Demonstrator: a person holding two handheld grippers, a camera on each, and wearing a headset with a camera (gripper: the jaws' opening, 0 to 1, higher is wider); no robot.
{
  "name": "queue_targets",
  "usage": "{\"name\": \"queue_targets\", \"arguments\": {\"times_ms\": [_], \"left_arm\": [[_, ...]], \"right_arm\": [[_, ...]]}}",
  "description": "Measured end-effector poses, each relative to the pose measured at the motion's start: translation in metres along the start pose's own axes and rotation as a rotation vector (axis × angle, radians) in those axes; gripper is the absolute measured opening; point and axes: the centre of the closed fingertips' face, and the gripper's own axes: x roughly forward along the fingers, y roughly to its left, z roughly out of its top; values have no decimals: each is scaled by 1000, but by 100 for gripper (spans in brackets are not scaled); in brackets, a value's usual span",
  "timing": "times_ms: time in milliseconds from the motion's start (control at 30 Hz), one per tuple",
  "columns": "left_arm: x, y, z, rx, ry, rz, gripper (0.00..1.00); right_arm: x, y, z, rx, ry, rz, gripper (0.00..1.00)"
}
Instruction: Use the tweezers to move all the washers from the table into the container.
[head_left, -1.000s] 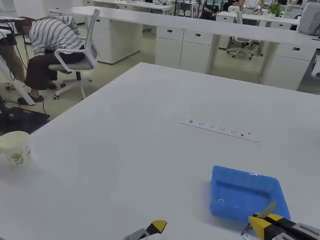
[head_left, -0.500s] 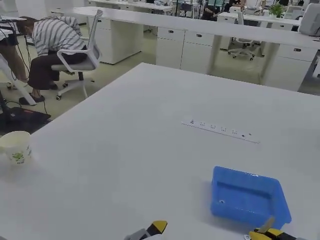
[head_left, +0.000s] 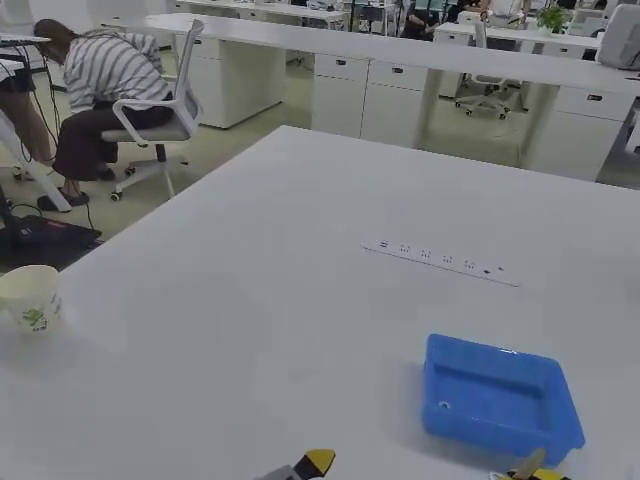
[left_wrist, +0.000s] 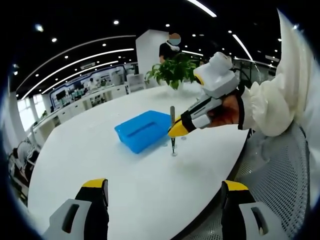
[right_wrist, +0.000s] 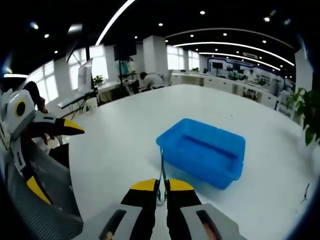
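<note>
A blue container (head_left: 500, 395) stands on the white table (head_left: 250, 300) near its front right. My right gripper (right_wrist: 161, 184) is shut on thin metal tweezers (right_wrist: 162, 167), whose tips point toward the container's (right_wrist: 205, 150) near wall. In the left gripper view the right gripper (left_wrist: 179, 129) holds the tweezers (left_wrist: 172, 132) upright, tips down on the table by a small washer (left_wrist: 174, 154), just in front of the container (left_wrist: 142, 130). My left gripper (left_wrist: 165, 192) stands open, nothing between its fingers; its yellow tip (head_left: 318, 461) shows at the head view's bottom edge.
A paper cup (head_left: 30, 297) sits at the table's left edge. A white power strip (head_left: 440, 261) lies behind the container. A person in a striped shirt (head_left: 105, 70) sits on a chair beyond the table. A potted plant (left_wrist: 172, 72) stands further along the table.
The right gripper with the tweezers has drawn back toward me, sliding almost out of the head view's bottom edge. The container and the left gripper stay put.
</note>
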Motion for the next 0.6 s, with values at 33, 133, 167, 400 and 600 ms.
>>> {"name": "queue_targets", "arguments": {"times_ms": [33,133,167,400,600], "left_arm": [[0,0,0,0,2,1,96],[0,0,-1,1,4,0,96],[0,0,-1,1,5,1,96],[1,0,-2,4,12,0,95],[1,0,-3,7,15,3,95]], "right_arm": [[0,0,0,-2,1,0,3],[0,2,-2,-15,-4,-3,3],[1,2,-2,-14,-7,-2,3],[0,3,-3,-18,-27,-15,3],[-1,3,-5,-20,-28,-21,2]]}}
